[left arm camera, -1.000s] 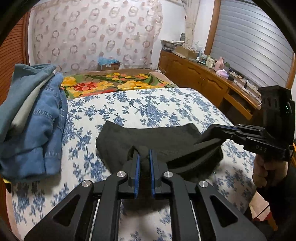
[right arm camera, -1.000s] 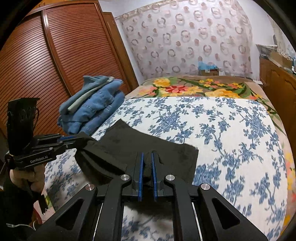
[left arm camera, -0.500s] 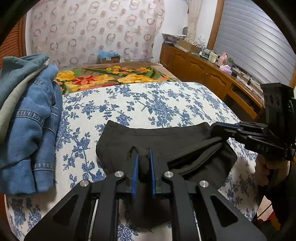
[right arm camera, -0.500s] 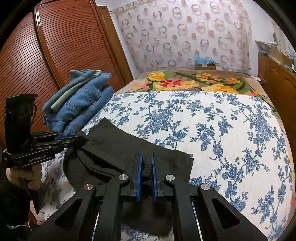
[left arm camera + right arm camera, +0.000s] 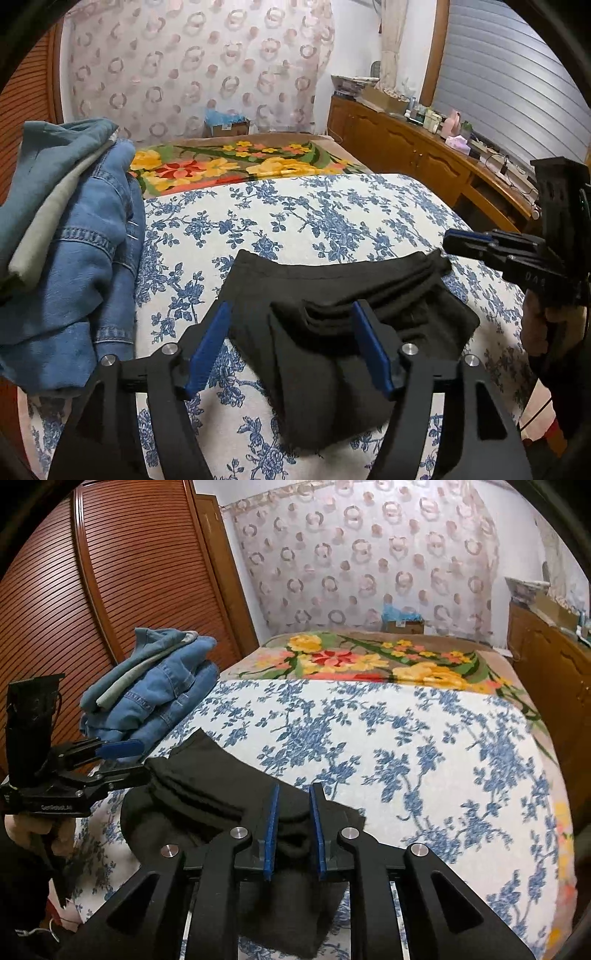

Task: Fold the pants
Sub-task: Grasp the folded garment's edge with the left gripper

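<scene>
Opening both claws, we find the folded black fabric pants [image 5: 332,332] low in the frame's centre on the blue-flowered white bedspread [image 5: 295,221]; our left gripper [image 5: 291,314] spreads wide around a fold, our right gripper [image 5: 293,801] parts narrowly, cloth bunched between.

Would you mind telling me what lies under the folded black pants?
The black pants rest on the blue-floral bedspread, visible all around them. Whatever lies directly beneath the fabric is covered.
</scene>
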Tool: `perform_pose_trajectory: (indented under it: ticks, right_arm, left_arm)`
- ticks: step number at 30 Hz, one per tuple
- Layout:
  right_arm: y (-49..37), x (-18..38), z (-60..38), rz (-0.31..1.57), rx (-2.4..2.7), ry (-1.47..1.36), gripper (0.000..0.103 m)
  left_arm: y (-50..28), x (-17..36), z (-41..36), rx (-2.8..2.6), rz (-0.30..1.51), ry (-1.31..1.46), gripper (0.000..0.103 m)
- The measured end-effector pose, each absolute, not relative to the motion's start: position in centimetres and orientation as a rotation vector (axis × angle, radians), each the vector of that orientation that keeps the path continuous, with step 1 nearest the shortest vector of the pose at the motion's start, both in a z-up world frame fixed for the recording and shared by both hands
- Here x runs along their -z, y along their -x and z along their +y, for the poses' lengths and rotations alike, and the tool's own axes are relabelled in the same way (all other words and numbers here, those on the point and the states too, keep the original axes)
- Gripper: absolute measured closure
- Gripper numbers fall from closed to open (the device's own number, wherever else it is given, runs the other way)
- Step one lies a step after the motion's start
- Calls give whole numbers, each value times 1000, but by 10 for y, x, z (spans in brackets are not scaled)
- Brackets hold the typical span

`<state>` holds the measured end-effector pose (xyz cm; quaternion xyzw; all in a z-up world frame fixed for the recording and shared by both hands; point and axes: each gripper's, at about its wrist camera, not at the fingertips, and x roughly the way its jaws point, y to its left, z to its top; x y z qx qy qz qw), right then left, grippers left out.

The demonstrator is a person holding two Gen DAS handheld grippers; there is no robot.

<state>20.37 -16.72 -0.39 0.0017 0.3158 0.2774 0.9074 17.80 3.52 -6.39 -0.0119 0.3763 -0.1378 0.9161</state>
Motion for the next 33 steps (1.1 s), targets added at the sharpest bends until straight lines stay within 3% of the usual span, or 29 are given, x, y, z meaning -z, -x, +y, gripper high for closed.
perform_pose_trajectory:
  ticks: [2,12,14,15,16,26,27,28,30,31,33]
  right_arm:
    - [-200,1,-171,645,-562,3,75]
    - [-189,7,-177,679,-577,89,69]
    - [-189,8,-177,684,-587,104,68]
    - [-191,9,-176,688,-595,114,68]
    - [-193,11,-174,690,-603,129,68]
    - [-236,24,-155,790,-689,180,69]
    - [-239,25,-155,799,-694,177,69]
    - [-242,26,-154,804,-699,173,69]
    - [-244,26,-155,802,-719,161,84]
    - [-245,26,-155,798,-729,154,85]
    - [-244,23,-157,779,-725,133,89]
  left_arm:
    - [-175,64,36,287,770,28,33]
    - [-184,77,31,313,808,3,34]
    - [-189,80,29,326,817,-9,39]
    - [-191,81,27,340,824,-11,50]
    - [-195,83,26,350,834,-14,53]
    - [-218,94,19,367,886,-39,54]
    - [-218,95,19,372,887,-37,56]
    - [-218,95,20,369,884,-31,66]
    - [-219,94,22,360,878,-21,79]
    - [-217,91,23,361,862,-12,86]
    - [-209,79,24,362,795,1,90]
